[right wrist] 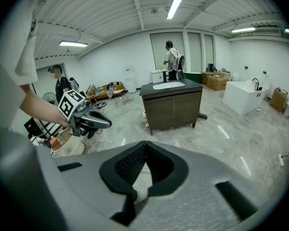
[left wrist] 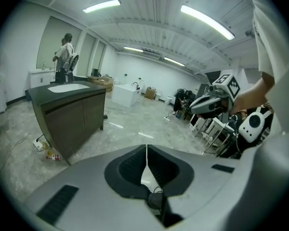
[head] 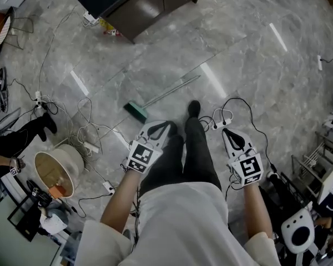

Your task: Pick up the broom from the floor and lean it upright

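Broom (head: 136,111) lies flat on the marble floor (head: 250,60) just ahead of the person's feet, green head nearest, handle running away up-right, nothing touching it. Left gripper (head: 167,127) & right gripper (head: 228,133) both hang above the floor either side of the legs, jaws pressed together, empty. To do this well, I'd say: spread one pair, come down over the thin handle near the head, clamp square across it, mind the cables (head: 83,121) on the left, then tip it up

Count: one green-headed broom with metal handle (head: 162,97), centre. Two white tongs: left tongs (head: 167,128), right tongs (head: 228,132). One dark wooden cabinet (head: 150,1), top. One round beige bin (head: 55,168), lower left.
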`<state>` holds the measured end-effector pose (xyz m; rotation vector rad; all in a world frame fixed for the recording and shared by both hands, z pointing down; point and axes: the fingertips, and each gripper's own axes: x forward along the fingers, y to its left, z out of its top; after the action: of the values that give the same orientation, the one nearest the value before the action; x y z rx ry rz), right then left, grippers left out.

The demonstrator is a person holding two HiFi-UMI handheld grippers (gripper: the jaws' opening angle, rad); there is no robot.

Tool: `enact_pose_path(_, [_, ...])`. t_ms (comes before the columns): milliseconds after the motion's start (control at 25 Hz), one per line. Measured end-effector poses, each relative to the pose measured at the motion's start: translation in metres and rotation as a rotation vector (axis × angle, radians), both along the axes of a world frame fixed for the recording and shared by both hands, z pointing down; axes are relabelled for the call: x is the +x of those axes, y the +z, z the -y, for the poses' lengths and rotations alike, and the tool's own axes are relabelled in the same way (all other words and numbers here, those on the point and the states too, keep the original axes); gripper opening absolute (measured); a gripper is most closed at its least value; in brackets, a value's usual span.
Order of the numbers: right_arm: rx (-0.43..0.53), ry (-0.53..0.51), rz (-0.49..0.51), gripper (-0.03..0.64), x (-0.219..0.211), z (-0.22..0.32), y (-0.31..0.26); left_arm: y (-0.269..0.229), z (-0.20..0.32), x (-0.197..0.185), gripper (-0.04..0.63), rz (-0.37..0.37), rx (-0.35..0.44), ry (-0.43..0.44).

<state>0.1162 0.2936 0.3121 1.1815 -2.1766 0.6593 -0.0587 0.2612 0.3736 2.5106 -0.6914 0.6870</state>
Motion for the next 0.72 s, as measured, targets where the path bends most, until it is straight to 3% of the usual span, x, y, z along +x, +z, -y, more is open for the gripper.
enact_pose_path(280, [-0.084, -0.031, 0.048, 0.000, 0.012, 0.039, 0.078, 0.069, 0.038, 0.034, 0.011, 0.025, -0.029, -0.015])
enact_pose_path(480, [-0.140, -0.063, 0.046, 0.000, 0.014, 0.056, 0.155, 0.146, 0.055, 0.048, 0.011, 0.041, -0.064, -0.051])
enact_pose_path(720, [-0.188, -0.084, 0.065, 0.000, 0.018, 0.073, 0.247, 0.249, 0.069, 0.061, 0.011, 0.082, -0.082, -0.033])
